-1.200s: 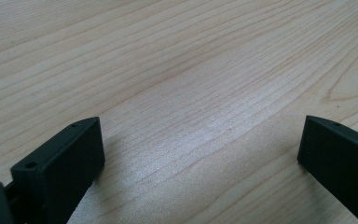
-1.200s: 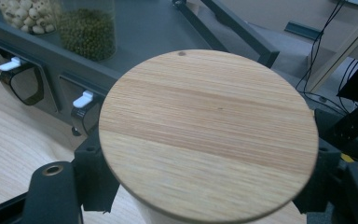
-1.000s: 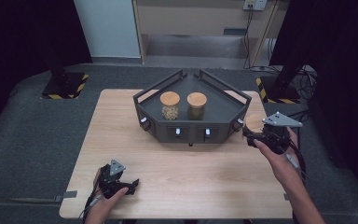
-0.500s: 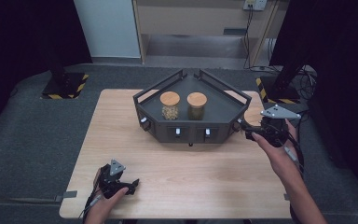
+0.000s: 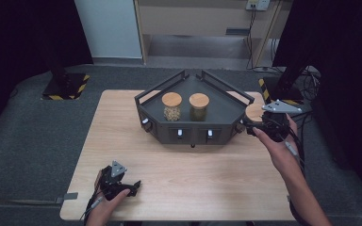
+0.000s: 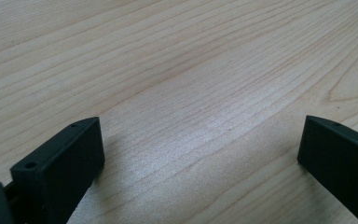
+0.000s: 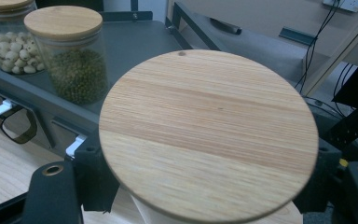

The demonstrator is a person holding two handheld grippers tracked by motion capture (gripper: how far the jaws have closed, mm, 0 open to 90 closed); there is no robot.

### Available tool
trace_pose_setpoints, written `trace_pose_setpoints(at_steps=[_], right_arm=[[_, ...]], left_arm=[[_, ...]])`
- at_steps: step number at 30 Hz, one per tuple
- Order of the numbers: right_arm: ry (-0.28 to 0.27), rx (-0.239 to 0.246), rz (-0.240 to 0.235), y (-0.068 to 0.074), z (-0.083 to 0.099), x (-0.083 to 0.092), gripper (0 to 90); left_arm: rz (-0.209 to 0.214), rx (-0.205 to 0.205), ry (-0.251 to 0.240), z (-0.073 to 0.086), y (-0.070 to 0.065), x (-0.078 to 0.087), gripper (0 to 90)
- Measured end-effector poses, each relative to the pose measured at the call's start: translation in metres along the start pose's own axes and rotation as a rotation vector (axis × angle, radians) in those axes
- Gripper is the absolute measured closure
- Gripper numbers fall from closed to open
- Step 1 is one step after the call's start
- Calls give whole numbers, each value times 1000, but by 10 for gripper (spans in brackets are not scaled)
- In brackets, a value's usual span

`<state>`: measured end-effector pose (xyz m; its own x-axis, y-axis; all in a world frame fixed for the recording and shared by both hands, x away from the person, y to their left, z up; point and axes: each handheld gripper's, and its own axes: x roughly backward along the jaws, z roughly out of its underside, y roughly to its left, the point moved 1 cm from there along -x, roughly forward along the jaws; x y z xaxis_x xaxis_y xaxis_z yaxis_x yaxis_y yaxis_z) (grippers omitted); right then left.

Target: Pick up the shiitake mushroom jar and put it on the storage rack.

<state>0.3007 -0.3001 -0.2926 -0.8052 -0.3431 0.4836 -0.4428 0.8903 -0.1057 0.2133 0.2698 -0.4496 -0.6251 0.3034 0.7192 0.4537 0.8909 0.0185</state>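
A dark angular rack (image 5: 226, 110) stands at the table's far middle. It holds two glass jars with wooden lids: one of pale beans (image 5: 172, 107) and one of green beans (image 5: 199, 107). My right gripper (image 5: 250, 123) hovers by the rack's right corner, shut on a third jar whose round wooden lid (image 5: 253, 112) faces up. In the right gripper view that lid (image 7: 208, 135) lies between the black jaws, with the green-bean jar (image 7: 72, 60) and the rack's floor (image 7: 135, 42) beyond. My left gripper (image 5: 133, 186) rests open on the bare table near the front left; its jaws stand wide apart (image 6: 200, 154).
The wooden table (image 5: 193, 179) has free room across its front and middle. The rack's front face carries white latches (image 5: 180, 133) and a dark loop handle (image 7: 14, 126). Cables and black stands sit past the table's right edge (image 5: 306, 80).
My right hand has carried the lidded jar slightly up and away, closer to the rack's right corner. The left gripper has stayed put.
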Motion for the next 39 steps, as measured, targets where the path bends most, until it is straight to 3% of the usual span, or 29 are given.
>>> trace_pose_setpoints(at_steps=[23,39], right_arm=[[-3,23,-23,8,-26,-34,255],[2,12,-41,16,-38,-63,255]], left_arm=[[-2,2,0,0,-1,0,0],[-2,2,0,0,-1,0,0]])
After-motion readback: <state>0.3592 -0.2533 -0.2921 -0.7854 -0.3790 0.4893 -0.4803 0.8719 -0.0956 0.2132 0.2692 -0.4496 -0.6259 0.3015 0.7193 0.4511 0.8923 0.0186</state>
